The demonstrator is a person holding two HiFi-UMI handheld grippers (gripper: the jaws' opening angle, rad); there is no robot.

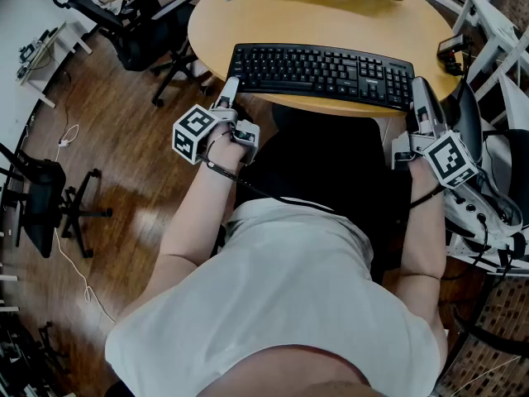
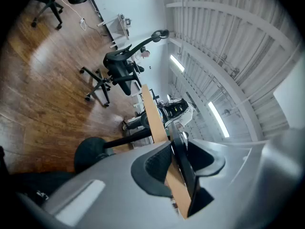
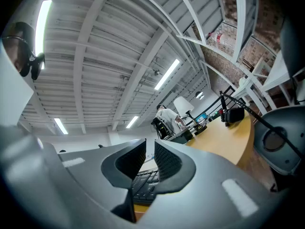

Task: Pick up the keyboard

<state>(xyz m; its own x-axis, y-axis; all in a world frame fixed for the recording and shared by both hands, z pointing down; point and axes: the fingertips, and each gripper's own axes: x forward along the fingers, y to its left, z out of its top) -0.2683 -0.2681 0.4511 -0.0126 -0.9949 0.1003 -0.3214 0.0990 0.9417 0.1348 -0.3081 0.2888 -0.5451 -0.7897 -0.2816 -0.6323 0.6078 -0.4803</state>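
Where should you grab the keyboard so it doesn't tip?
Grab it by its two short ends, coming in level from the left and the right. The keyboard is long, flat and thin, so lifting one end alone would probably tip it. Its near corners sit close to the edge of the round table, likely leaving room underneath.

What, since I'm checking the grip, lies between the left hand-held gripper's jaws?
The keyboard and the table edge beneath it, per the left gripper view.

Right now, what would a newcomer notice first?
A black keyboard lies at the near edge of the round table. The left hand-held gripper at its left end has table edge and keyboard between its jaws; the right hand-held gripper, by its right end, is shut and empty.
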